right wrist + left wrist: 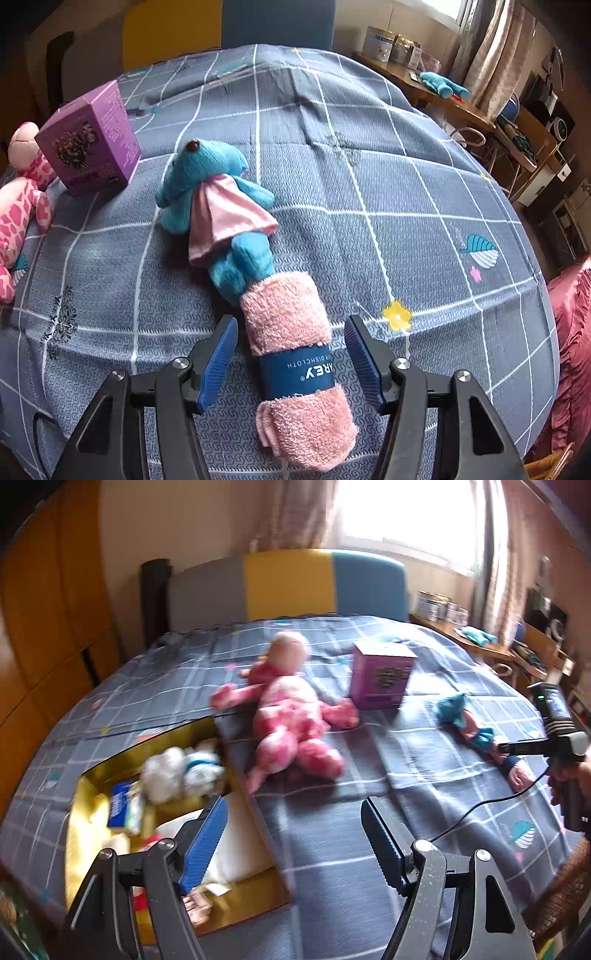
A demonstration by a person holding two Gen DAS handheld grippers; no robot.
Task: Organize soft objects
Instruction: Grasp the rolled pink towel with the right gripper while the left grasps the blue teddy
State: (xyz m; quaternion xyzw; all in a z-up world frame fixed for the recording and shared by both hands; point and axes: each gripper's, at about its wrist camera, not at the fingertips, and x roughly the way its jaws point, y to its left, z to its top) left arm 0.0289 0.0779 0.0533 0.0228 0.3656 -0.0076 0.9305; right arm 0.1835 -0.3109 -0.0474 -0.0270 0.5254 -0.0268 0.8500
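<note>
Gold-lined box (92, 786) holds white plush toys (183, 770).

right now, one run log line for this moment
right gripper: jaws open astride rolled pink dishcloth | left gripper: open, empty | gold box: part-filled

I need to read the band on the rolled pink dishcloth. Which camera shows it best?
The right wrist view: the rolled pink dishcloth lies sharp and close between the open fingers. In the left wrist view the same cloth is small, blurred, partly hidden at the right edge.
</note>
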